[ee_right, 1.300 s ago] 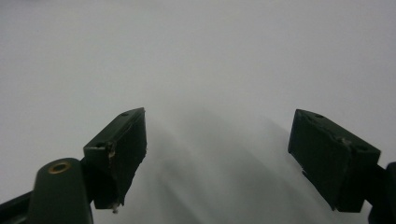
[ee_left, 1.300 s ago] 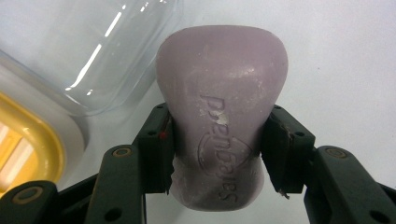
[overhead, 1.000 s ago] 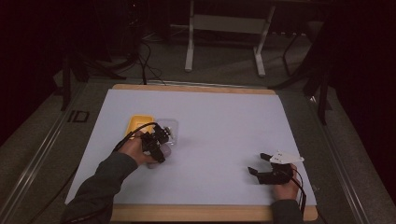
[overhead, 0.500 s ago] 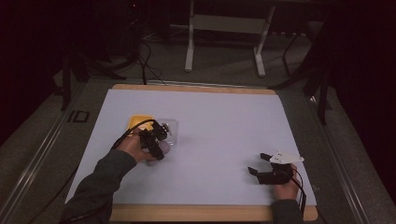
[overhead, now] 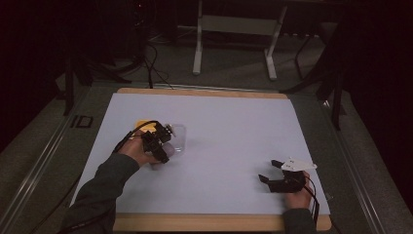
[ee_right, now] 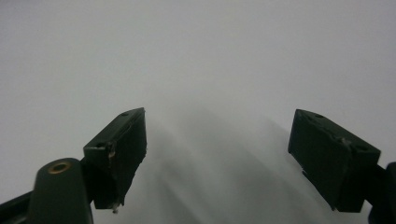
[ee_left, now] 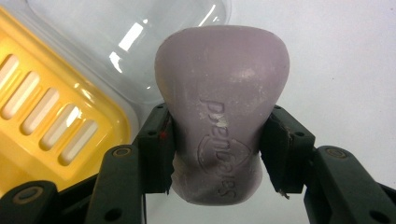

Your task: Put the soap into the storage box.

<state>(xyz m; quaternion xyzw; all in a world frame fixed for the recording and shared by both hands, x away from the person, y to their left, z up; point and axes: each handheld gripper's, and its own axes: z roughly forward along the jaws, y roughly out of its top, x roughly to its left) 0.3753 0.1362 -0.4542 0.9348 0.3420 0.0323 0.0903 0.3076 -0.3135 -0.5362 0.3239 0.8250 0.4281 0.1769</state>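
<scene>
Left gripper view: mauve embossed soap bar (ee_left: 222,107), waist pinched.

Dark sleeve (overhead: 100,187), black fingers (ee_left: 285,154) (chipped pads), brass-ringed screws, trailing black cable (overhead: 134,132)

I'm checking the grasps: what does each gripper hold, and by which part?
The left gripper clamps the purple soap bar across its narrower embossed end. The right gripper is open, holding nothing.

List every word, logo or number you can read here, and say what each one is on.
"Safeguard", pressed into the purple soap bar, upside down in the left gripper view, over an embossed shield outline.
Black rectangular mark on the table edge in the high view: too small to read.
Yellow soap tray, clear lid: no lettering.
</scene>
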